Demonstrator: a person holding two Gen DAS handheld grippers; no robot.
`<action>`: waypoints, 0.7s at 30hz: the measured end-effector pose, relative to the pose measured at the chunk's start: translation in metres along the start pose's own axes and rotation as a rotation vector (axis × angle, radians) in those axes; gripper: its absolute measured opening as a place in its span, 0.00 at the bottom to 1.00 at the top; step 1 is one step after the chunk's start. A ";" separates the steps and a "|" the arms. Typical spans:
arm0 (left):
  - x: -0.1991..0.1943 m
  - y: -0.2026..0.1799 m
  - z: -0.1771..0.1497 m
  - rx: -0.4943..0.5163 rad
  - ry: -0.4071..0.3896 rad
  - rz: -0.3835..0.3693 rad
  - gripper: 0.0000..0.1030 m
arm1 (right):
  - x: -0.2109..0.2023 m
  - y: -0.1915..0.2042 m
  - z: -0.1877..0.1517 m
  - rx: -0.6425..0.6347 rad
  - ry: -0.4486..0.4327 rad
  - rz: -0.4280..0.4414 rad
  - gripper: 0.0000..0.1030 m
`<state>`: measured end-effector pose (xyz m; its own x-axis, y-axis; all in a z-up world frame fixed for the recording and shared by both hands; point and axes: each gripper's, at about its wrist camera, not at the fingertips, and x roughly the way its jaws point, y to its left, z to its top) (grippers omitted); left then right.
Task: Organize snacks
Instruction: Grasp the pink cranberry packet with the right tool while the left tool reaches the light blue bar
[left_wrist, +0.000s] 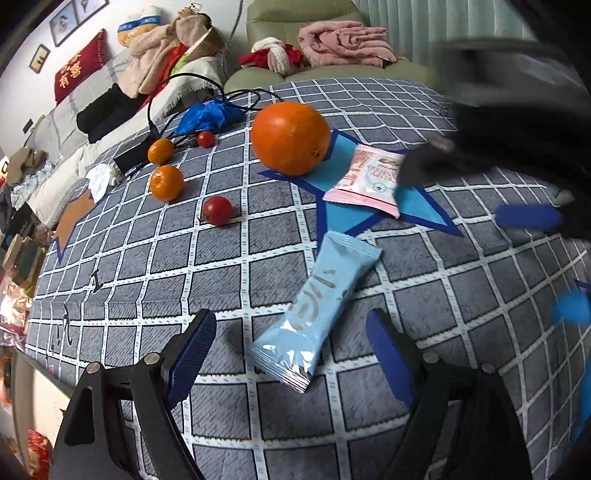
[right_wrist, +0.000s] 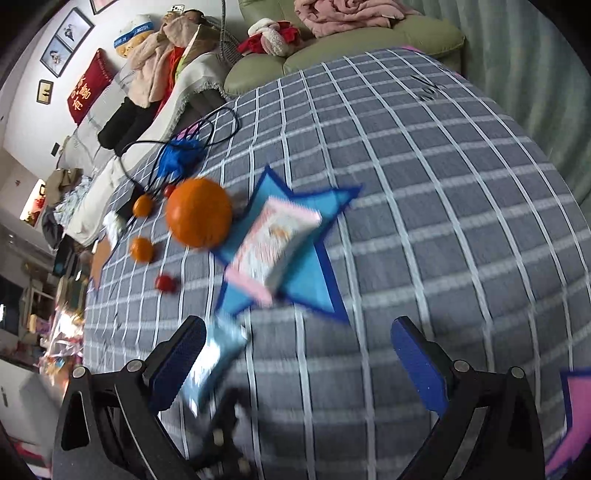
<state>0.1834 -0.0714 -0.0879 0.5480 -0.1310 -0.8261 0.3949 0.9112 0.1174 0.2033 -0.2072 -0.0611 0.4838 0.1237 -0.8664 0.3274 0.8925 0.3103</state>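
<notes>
A light blue snack packet (left_wrist: 319, 312) lies on the grey checked cloth (left_wrist: 147, 258), between my open left gripper's (left_wrist: 291, 354) blue fingers. A pink snack packet (left_wrist: 365, 179) lies on a blue star mat (left_wrist: 369, 206), beside a large orange (left_wrist: 291, 138). My right gripper (right_wrist: 299, 354) is open and empty above the cloth; it appears blurred at the right of the left wrist view (left_wrist: 524, 218). In the right wrist view the pink packet (right_wrist: 273, 243) lies on the star (right_wrist: 314, 280), and the blue packet (right_wrist: 214, 362) sits by the left finger.
Two small oranges (left_wrist: 167, 182) (left_wrist: 160, 150) and two cherry tomatoes (left_wrist: 217, 210) (left_wrist: 205, 139) lie left of the star. A blue bag (left_wrist: 207, 114), black cables and a black box sit at the far edge. An orange star mat (left_wrist: 72, 218) lies left. A sofa with clothes stands behind.
</notes>
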 end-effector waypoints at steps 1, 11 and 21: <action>0.001 0.002 0.000 -0.009 -0.005 -0.013 0.84 | 0.007 0.005 0.005 -0.007 0.002 -0.007 0.98; 0.009 0.014 0.000 -0.091 -0.042 -0.071 0.92 | 0.058 0.043 0.031 -0.139 0.015 -0.128 0.81; -0.001 0.008 -0.007 -0.070 -0.053 -0.066 0.73 | 0.036 0.024 0.004 -0.239 0.040 -0.111 0.43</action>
<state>0.1812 -0.0614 -0.0901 0.5613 -0.2108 -0.8003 0.3800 0.9247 0.0229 0.2321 -0.1830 -0.0827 0.4211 0.0319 -0.9065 0.1734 0.9781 0.1149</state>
